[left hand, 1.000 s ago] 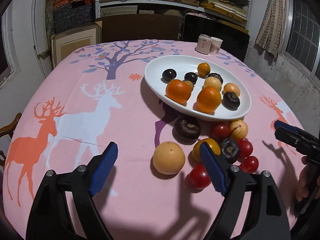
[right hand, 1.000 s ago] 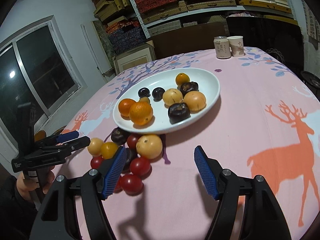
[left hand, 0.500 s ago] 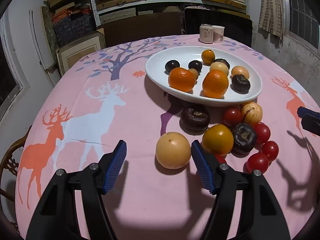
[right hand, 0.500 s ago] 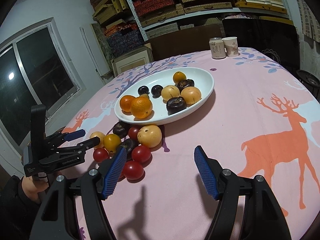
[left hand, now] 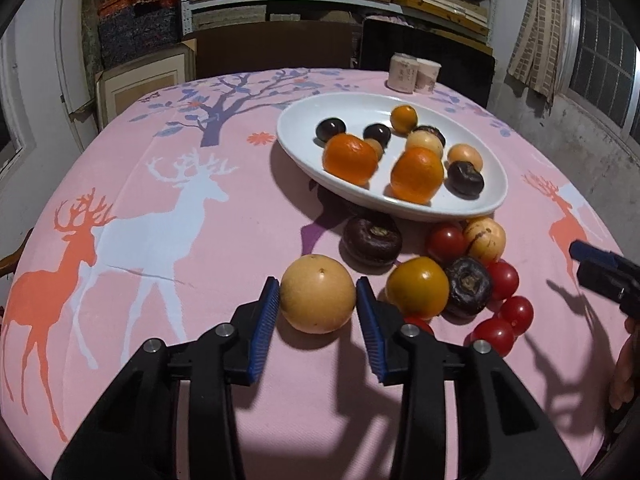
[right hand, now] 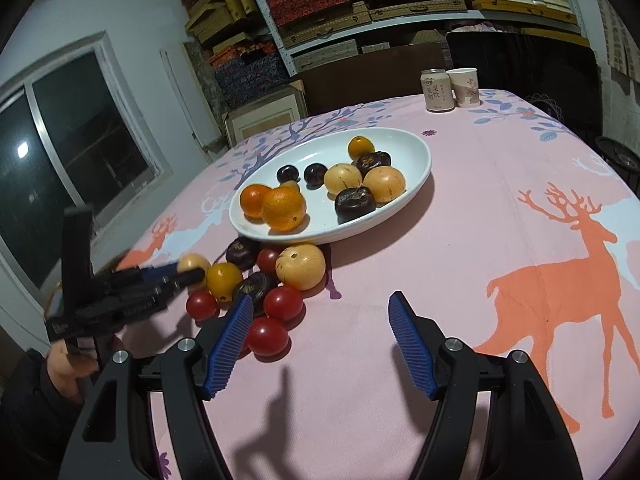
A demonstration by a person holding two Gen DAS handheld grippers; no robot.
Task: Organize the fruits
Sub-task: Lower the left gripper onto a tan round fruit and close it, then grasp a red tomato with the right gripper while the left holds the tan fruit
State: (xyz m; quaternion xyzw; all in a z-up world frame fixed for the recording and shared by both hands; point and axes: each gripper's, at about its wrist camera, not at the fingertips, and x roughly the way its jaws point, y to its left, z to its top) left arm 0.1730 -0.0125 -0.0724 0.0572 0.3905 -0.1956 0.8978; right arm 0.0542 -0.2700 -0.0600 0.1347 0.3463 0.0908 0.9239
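Fruit caught between the left jaws

Fruit lies loose on the pink cloth [left hand: 240, 208] below the white plate [left hand: 296, 132]. The left gripper [left hand: 317, 300] has just been closing; its blue pads now touch both sides of a pale yellow fruit [left hand: 317, 294]. The right gripper [right hand: 321, 312] hangs half open beside the red tomatoes [right hand: 267, 335], holding nothing

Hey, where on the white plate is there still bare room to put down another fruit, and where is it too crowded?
The white plate is bare along its far-left rim, behind the two dark plums. Its near rim, ahead of the big oranges, is bare too. The middle is crowded.
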